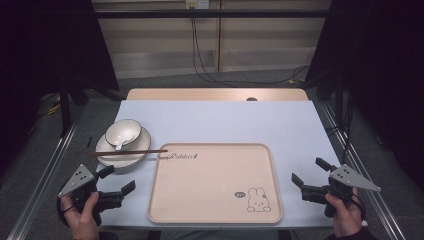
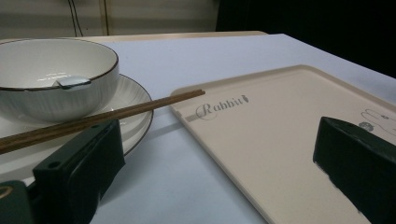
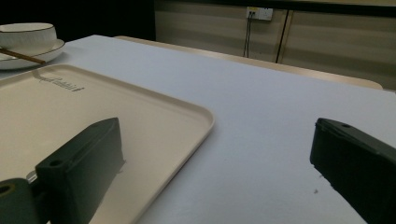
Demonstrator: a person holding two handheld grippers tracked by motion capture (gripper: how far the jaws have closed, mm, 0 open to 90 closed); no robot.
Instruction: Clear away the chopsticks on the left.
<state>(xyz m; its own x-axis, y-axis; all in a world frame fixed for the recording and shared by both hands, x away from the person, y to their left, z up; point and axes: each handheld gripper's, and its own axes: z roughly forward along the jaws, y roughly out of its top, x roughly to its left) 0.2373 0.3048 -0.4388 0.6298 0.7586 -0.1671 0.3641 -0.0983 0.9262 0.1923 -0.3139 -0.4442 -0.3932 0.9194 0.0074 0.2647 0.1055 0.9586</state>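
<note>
Your left gripper waits with jaws wide and empty. Just past its left jaw, the chopsticks bridge the plate rim, raised for an easy pinch; the bowl sits behind. Your right gripper, equally wide and empty, flanks the tray edge.

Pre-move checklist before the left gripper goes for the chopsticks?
1. Left gripper open, nothing between the jaws: ok.
2. Right gripper open, nothing held: ok.
3. Chopsticks lie across the plate, tips over the tray edge: ok.
4. Bowl sits upright on the plate, spoon inside: ok.
5. Tray bare, ready to receive: ok.
6. Jaws lined up with the chopsticks: not ok, pointing past them toward the tray.
</note>
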